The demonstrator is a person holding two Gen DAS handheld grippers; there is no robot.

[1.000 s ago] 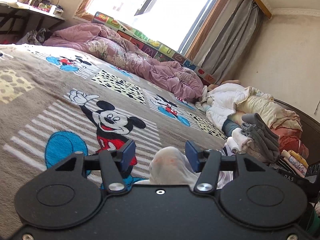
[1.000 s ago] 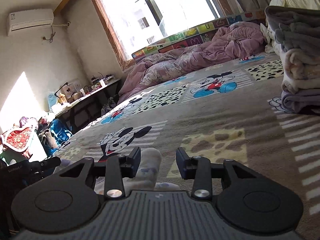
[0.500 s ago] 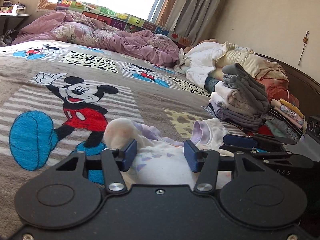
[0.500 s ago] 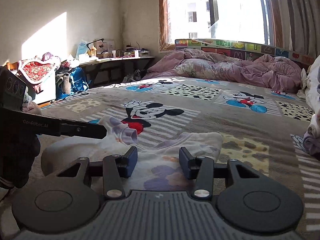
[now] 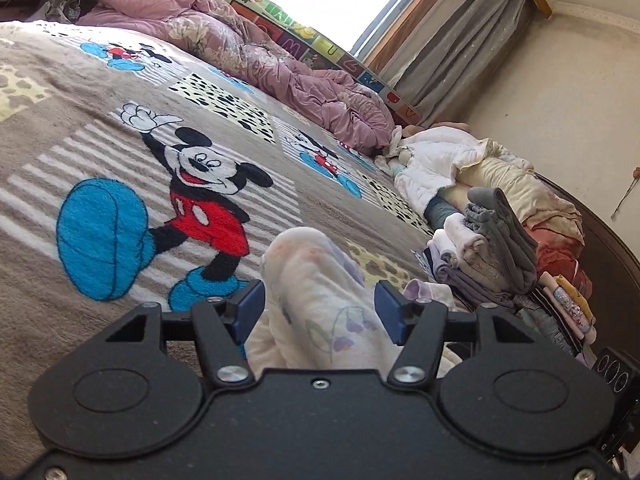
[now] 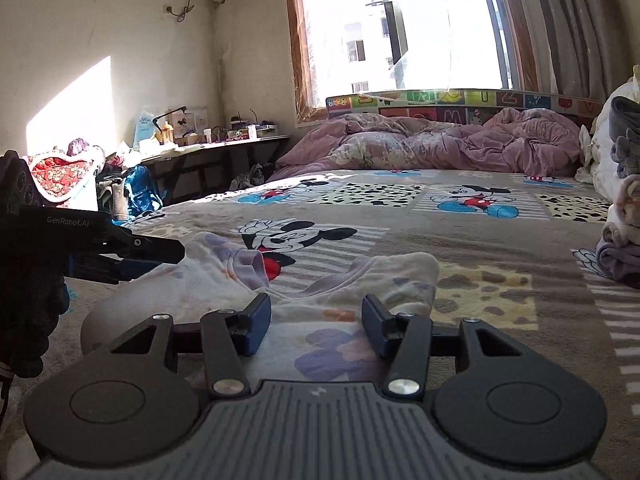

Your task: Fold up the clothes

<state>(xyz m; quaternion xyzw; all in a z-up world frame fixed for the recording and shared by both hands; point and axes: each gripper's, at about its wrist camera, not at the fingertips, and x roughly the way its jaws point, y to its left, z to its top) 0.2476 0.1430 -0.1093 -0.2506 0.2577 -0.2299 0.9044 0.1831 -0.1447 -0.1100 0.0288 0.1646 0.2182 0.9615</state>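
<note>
A small white garment (image 5: 316, 280) with purple flower prints lies on the Mickey Mouse blanket (image 5: 120, 160). One rolled sleeve of it runs up between the blue pads of my left gripper (image 5: 320, 312). That gripper's jaws are opening and the pads stand just clear of the cloth. In the right wrist view the garment (image 6: 400, 280) is spread flat with its purple neckline facing me. My right gripper (image 6: 316, 326) hovers low over its near hem, jaws opening, with cloth below the gap and no pad pressing it. The left gripper (image 6: 132, 256) reaches in from the left over the sleeve.
A stack of folded clothes (image 5: 480, 256) stands at the bed's right side, and it shows again as the stack (image 6: 624, 240) at the right edge. Behind it lies a heap of white and cream bedding (image 5: 460, 160). A pink duvet (image 6: 420, 144) lies under the window. A cluttered desk (image 6: 208, 148) is at the left.
The garment went from bunched at the grippers to spread flat on the blanket. Both pairs of jaws stand wider. The left view has rolled and dipped, with the sleeve now between its pads.
</note>
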